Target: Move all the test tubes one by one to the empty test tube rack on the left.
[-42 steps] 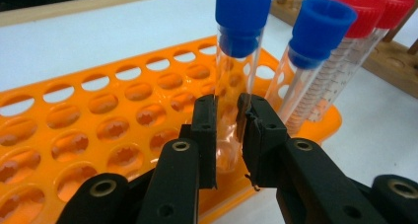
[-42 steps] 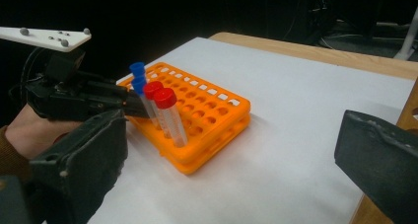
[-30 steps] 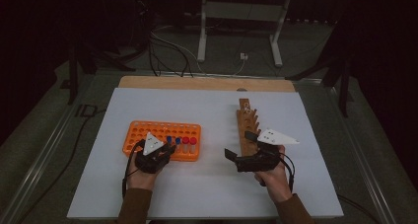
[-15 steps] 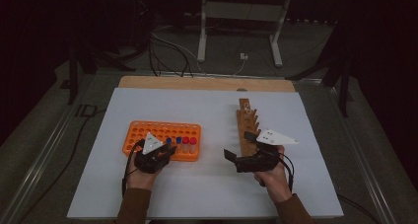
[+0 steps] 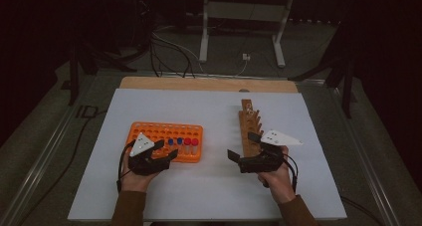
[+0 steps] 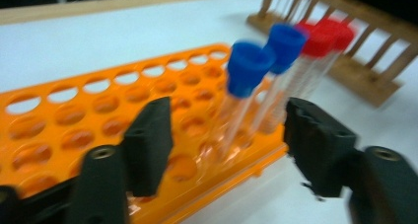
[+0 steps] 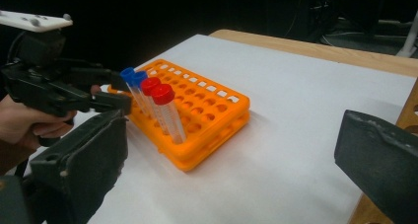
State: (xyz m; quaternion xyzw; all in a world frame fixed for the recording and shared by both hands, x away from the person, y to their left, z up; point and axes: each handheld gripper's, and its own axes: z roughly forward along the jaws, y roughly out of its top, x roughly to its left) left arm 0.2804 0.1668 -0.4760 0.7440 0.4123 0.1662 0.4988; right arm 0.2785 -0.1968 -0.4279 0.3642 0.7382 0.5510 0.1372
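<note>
A: Blue-capped tube (image 6: 245,93), where?
B: Standing in the orange rack (image 6: 74,130), near-edge row, right between the left hand-held gripper (image 6: 229,135)'s two black jaws. Jaws have just been opening; pads stand off the tube on both sides, nothing gripped. Medium-wide gap.

A: What's next to it?
B: Second blue-capped tube (image 6: 283,56) just beyond it, then two red-capped tubes (image 6: 323,41) further along the same row, all upright in the rack, leaning slightly in this blurred view.

A: From above?
B: Left hand-held gripper (image 5: 166,151) sits at the rack's (image 5: 149,134) near edge, tips toward the tube row.

A: Right one?
B: Right hand-held gripper (image 7: 236,160), jaws wide apart, nothing between them. From its camera the rack (image 7: 207,105) lies ahead on the white counter (image 7: 305,95), the left hand-held gripper off to its left at the tubes. In the high view it (image 5: 244,149) rests beside the near end of the wooden rack (image 5: 249,121), which runs away just to its right.
</note>
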